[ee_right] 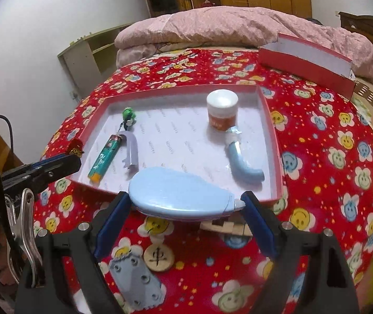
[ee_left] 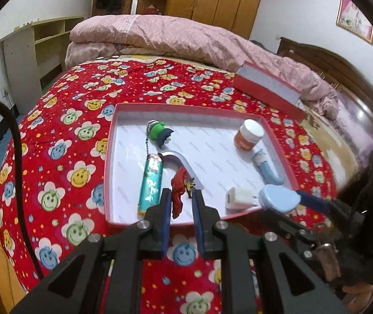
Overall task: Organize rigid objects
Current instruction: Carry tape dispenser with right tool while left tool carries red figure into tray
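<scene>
A shallow red tray (ee_right: pixel 272 141) with a white lining lies flat on the bed. In its far left corner rests a green and dark keychain figure (ee_left: pixel 160 132) on a bead chain, and nearer lies a teal lighter (ee_left: pixel 150 185) lengthwise, just beside a curved pale lilac tool (ee_right: pixel 132 150). A white-lidded orange jar (ee_right: pixel 221 110) stands upright toward the far right; a bent light-blue tube (ee_right: pixel 241 162) lies near it. A white plug adapter (ee_left: pixel 240 198) sits by the near wall. A red toy figure (ee_left: pixel 179 193) hangs pinched between the left gripper (ee_left: pixel 181 196) fingers. A light-blue teardrop case (ee_right: pixel 181 195) is clamped in the right gripper (ee_right: pixel 186 201) at the tray's near edge.
</scene>
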{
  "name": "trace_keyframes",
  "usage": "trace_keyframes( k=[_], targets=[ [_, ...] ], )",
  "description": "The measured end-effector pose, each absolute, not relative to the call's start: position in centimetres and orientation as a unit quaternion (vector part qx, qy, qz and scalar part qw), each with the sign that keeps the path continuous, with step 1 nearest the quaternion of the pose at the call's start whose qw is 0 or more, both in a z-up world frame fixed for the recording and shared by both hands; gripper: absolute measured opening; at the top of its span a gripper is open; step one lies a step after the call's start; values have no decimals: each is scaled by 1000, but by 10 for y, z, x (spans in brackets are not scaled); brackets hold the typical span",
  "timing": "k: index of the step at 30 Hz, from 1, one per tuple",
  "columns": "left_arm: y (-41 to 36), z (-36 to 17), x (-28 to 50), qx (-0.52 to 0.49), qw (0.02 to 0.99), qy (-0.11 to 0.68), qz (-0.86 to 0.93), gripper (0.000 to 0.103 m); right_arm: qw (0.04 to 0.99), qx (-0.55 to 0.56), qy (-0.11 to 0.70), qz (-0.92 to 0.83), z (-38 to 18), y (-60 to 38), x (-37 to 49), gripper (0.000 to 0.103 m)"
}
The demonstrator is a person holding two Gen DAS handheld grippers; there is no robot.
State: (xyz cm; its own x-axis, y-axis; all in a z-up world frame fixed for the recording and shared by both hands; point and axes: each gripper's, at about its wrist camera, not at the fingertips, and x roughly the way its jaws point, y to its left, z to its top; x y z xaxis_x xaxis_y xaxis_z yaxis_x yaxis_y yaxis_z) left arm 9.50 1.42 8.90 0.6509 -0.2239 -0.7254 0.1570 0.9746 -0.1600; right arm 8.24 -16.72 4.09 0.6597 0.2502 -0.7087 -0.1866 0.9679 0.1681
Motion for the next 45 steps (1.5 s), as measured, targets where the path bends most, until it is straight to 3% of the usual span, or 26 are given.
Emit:
trace_keyframes(
  k=[26,45],
  targets=[
    [-14,42,144,-2,887,455,-77,17,912,5,401,86,25,-168,133,87],
    [-13,42,154,-7,887,454,-79,17,912,-10,401,86,21,-159,145,87]
  ],
)
